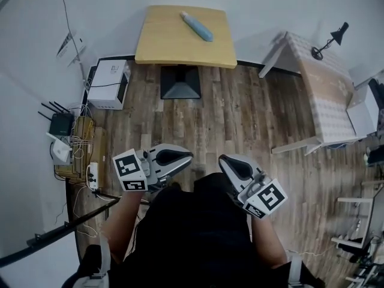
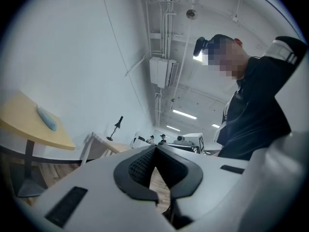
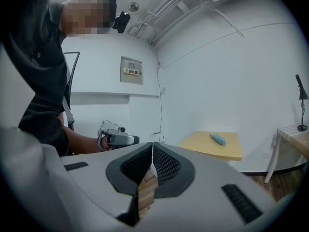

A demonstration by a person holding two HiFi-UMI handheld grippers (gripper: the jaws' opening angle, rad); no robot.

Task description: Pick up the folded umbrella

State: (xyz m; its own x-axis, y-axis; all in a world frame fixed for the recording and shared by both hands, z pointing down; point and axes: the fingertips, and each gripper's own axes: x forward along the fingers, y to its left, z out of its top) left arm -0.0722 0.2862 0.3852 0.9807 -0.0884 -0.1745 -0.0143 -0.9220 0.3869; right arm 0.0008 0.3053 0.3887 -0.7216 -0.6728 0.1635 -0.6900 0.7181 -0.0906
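The left claw [image 1: 187, 156] and right claw [image 1: 223, 159] are each pressed together, pinching nothing, well apart from the umbrella [image 1: 197, 26] lying on the worktop [image 1: 162, 44].

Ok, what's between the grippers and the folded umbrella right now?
In the head view, only wooden floor and the table's dark base; the folded umbrella lies on the yellow tabletop beyond.
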